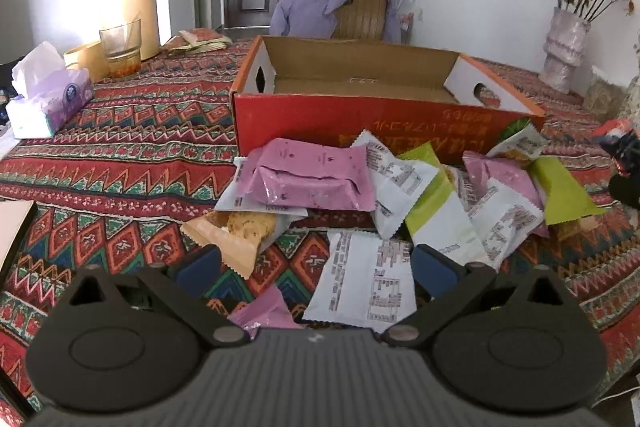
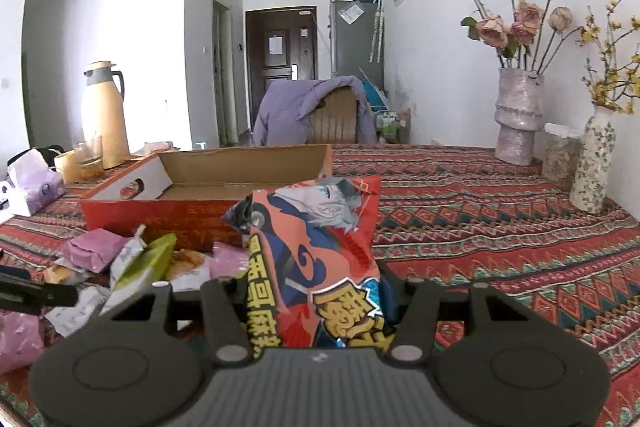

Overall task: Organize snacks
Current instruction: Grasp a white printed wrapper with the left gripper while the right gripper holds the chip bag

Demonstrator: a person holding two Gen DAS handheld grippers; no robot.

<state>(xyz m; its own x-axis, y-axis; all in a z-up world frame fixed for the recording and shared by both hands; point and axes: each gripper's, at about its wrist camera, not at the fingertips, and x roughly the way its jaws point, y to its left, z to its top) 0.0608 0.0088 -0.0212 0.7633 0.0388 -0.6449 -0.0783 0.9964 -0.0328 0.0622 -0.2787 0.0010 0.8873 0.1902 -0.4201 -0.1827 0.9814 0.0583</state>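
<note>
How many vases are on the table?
2: a pinkish vase holding dried roses by the wall, and a floral vase with yellow sprigs to its right. Others could be out of view.

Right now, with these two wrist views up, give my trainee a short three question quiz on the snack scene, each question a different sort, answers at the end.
1. True or false: the cardboard box already holds several snack packets.
2. Which gripper grips something: (A) left gripper, (B) right gripper, (C) both?
3. Fill in: the pile of small snack packets lies on the patterned tablecloth in ____ of the box.

Key
1. False; its visible floor is bare.
2. B; its jaws are closed on an orange cartoon-print snack bag, while the left jaws stand open over the pile.
3. Front.
</note>
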